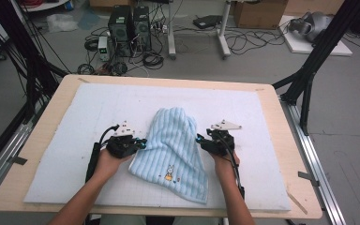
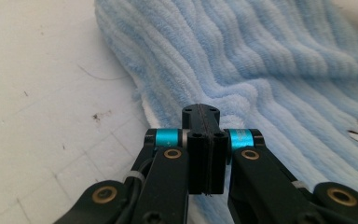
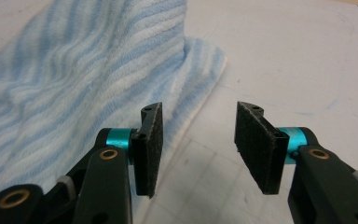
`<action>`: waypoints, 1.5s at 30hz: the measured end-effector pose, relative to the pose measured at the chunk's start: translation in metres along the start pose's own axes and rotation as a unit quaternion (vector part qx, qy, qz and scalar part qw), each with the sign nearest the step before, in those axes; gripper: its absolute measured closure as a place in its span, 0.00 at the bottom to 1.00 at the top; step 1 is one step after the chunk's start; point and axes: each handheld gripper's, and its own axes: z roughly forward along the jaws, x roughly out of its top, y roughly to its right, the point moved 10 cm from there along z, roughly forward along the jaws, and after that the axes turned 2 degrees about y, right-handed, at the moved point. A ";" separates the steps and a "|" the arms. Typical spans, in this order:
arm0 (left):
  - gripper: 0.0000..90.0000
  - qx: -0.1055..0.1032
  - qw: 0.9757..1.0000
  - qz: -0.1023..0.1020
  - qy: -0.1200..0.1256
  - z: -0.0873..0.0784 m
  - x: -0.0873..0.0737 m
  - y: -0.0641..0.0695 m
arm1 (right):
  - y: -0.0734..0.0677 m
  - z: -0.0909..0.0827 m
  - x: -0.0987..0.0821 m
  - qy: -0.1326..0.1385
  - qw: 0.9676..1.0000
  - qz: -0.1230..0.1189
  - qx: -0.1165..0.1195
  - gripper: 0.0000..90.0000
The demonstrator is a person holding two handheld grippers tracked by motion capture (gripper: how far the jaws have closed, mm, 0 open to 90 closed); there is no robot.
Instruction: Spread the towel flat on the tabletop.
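Where the towel lies: the blue striped towel sits rumpled in the middle of the white mat on the tabletop. It is bunched narrow at the far end and spread wider toward the person, with a small embroidered rabbit near its near edge.
Left tongs: the left tongs are at the towel's left edge, pressed fully together. The left gripper view does not show whether a fold of the hem is caught between them.
Right tongs: the right tongs stand apart just beside the towel's right edge. Only bare mat shows between the pads, and the hem lies next to the inner pad.
Step in hand: judged from this, the two side edges are being taken up, one hand on each, to spread or fold the cloth. The left side looks committed and the right is not yet gripped.
Next move calls for: shifting the right tongs sideways and low so the hem slides between the pads, then closing on it. The left hold is worth checking before any lift.
Risk: a shallow pinch could let the plush hem slip out.
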 end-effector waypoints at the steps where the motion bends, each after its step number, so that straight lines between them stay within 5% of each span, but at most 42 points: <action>1: 0.99 -0.002 1.000 0.000 0.000 -0.003 -0.001 0.000 | -0.003 0.004 0.002 -0.001 1.000 0.001 0.002 0.58; 12: 0.99 -0.019 1.000 -0.020 0.008 -0.027 -0.020 0.007 | -0.023 0.036 -0.011 -0.073 0.997 -0.027 0.016 0.63; 16: 0.99 -0.029 0.999 -0.022 0.013 -0.031 -0.023 0.010 | -0.032 0.035 -0.011 -0.076 0.995 -0.043 0.044 0.92; 19: 0.99 -0.036 0.999 -0.028 0.026 -0.032 -0.017 0.008 | -0.034 0.030 -0.012 -0.081 0.993 -0.072 0.047 0.95; 27: 0.53 0.023 0.996 -0.061 0.065 -0.023 0.016 -0.025 | -0.019 -0.010 -0.016 -0.059 0.993 -0.093 0.043 0.95; 31: 0.48 0.039 0.993 -0.067 0.083 -0.016 0.030 -0.040 | -0.014 -0.016 -0.020 -0.053 0.993 -0.090 0.046 0.94; 36: 0.47 0.047 0.993 -0.064 0.092 -0.003 0.045 -0.052 | -0.019 -0.015 -0.023 -0.049 0.992 -0.102 0.056 0.89; 40: 0.45 0.041 0.993 -0.065 0.093 0.009 0.053 -0.056 | -0.021 -0.016 -0.017 -0.028 0.993 -0.101 0.054 0.66; 45: 0.42 0.032 0.993 -0.071 0.088 0.025 0.058 -0.059 | -0.017 -0.021 -0.009 -0.003 0.994 -0.103 0.038 0.48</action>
